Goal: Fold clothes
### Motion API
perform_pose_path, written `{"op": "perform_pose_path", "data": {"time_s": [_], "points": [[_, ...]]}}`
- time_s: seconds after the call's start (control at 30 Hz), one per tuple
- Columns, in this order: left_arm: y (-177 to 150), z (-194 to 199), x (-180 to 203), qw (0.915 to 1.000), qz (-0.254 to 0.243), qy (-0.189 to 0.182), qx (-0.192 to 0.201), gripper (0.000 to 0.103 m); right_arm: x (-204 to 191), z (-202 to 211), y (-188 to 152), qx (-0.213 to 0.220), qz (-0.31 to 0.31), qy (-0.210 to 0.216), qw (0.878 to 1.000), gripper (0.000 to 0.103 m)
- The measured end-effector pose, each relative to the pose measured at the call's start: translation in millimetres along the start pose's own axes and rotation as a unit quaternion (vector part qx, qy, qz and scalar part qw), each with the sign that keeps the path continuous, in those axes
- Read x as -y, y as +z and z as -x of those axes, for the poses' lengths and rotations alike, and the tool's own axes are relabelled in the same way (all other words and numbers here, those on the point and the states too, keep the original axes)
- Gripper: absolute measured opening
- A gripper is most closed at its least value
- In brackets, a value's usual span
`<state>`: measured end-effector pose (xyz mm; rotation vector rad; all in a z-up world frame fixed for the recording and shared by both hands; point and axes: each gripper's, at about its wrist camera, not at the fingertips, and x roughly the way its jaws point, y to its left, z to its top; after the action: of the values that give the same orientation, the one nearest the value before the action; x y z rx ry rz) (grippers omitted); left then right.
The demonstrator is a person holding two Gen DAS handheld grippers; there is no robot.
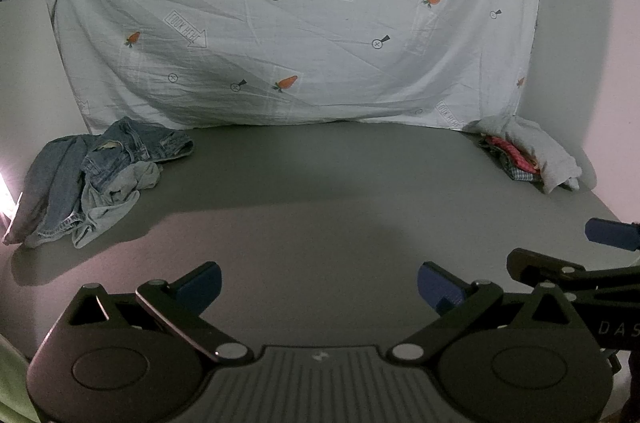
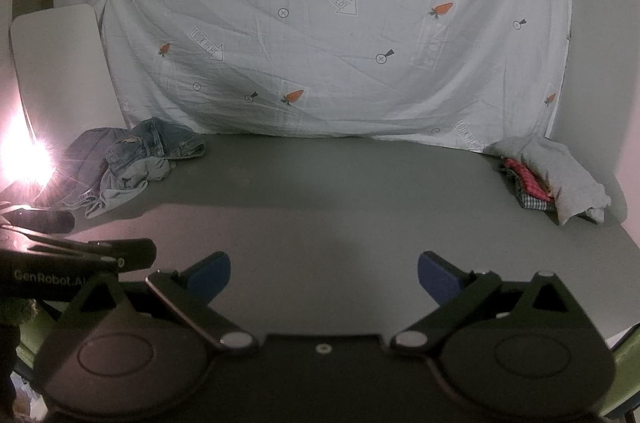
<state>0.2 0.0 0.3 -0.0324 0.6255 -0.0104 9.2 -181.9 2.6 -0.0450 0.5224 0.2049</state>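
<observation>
A crumpled heap of blue denim clothes (image 1: 100,175) lies at the far left of the grey table (image 1: 320,191); it also shows in the right wrist view (image 2: 128,163). A second pile with a grey garment over red and checked cloth (image 1: 532,155) lies at the far right, also seen from the right wrist (image 2: 560,179). My left gripper (image 1: 320,287) is open and empty above the table's near middle. My right gripper (image 2: 324,275) is open and empty beside it, and one of its blue fingertips (image 1: 612,235) shows at the left view's right edge.
A pale sheet printed with carrots and arrows (image 1: 300,15) hangs behind the table. A white board (image 2: 56,63) leans at the far left. A bright lamp glare (image 2: 20,155) sits at the left edge. The left gripper's body (image 2: 80,263) shows in the right wrist view.
</observation>
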Motion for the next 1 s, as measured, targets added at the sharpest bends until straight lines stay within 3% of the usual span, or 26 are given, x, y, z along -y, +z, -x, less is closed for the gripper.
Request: {"op": "perform_pose_path", "data": {"time_s": [1.0], "points": [[1,-5,-6,1.0000,-0.003,0.003,0.002,0.103,-8,-4,1,0.001,0.005,0.000,1.000,0.101]]}}
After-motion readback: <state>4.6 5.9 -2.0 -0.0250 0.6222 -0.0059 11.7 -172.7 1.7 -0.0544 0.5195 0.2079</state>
